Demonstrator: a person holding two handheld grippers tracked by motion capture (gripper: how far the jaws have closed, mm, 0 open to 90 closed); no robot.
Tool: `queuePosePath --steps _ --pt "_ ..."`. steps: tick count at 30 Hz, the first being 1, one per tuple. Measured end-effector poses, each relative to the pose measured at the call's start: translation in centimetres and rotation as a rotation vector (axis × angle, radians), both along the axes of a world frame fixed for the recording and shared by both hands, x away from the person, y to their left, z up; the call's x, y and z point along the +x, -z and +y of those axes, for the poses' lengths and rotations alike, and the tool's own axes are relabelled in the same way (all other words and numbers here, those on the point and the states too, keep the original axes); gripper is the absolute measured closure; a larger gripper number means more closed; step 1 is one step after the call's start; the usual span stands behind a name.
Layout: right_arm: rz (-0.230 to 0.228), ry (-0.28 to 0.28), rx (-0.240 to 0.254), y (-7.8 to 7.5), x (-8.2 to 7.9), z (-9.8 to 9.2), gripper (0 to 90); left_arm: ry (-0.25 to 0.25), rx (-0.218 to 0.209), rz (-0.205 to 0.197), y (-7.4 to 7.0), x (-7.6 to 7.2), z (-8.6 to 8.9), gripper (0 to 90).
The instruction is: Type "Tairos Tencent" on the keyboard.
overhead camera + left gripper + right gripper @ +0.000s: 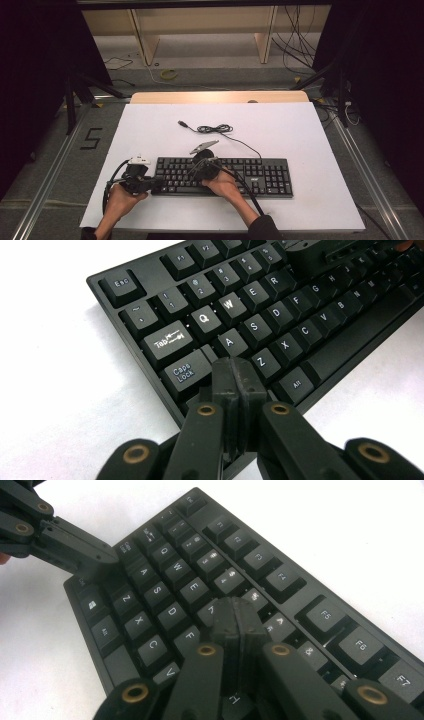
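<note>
Both of my grippers are fully closed, pads pressed together, with nothing held between them. Left gripper (pixel 152 184) sits at the left end of the black keyboard (pixel 250 175); in the left gripper view its joined tips (pixel 236 375) come down on the keyboard (pixel 280 315) just below the A key (pixel 229 342), between Caps Lock (pixel 184 373) and Z (pixel 264 361). Whether the tips press a key or rest just above it, I cannot tell. Right gripper (pixel 206 161) is over the left-middle part of the key field, my hand (pixel 222 185) resting at the near edge of the keyboard. In the right gripper view its closed tips (pixel 236 617) lie over the keyboard (pixel 320 587) to the right of the F key (pixel 190 636), with the left gripper (pixel 87 560) visible farther off at the Caps Lock corner.

Keyboard position: on the white table surface (pixel 310 130), in the near half, long side parallel to the near edge. Its cable (pixel 220 131) runs toward the middle of the surface, loosely coiled, ending in a USB plug (pixel 184 124)
</note>
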State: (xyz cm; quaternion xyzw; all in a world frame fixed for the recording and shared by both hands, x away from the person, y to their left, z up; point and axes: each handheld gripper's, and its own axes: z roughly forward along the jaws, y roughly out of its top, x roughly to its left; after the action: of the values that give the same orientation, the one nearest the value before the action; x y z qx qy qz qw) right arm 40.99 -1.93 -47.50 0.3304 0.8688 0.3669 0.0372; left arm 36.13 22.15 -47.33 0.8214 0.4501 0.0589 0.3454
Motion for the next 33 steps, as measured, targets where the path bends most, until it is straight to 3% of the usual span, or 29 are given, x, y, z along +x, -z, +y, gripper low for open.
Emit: queuePosePath --steps 13,18,23,30,33 --pt "0.011 0.006 0.0 0.1 0.1 -0.1 90.0 -0.004 -0.005 0.005 0.1 0.0 0.0 89.1" --pt "0.015 0.013 0.061 -0.4 0.1 -1.0 90.0 0.004 -0.039 -0.024 -0.5 -0.1 0.0 87.5" --pt "0.001 0.014 0.086 -0.8 -0.3 -1.5 87.1 0.006 -0.062 -0.039 -0.8 -0.2 -0.1 82.9" --pt "-0.014 0.011 0.125 -1.7 -0.7 -2.5 75.5 0.013 -0.113 -0.074 -1.4 -0.3 -0.1 71.8" --pt "-0.03 0.015 0.154 -2.4 -1.0 -3.3 65.3 0.018 -0.128 -0.081 -1.5 -0.3 -0.1 65.1"
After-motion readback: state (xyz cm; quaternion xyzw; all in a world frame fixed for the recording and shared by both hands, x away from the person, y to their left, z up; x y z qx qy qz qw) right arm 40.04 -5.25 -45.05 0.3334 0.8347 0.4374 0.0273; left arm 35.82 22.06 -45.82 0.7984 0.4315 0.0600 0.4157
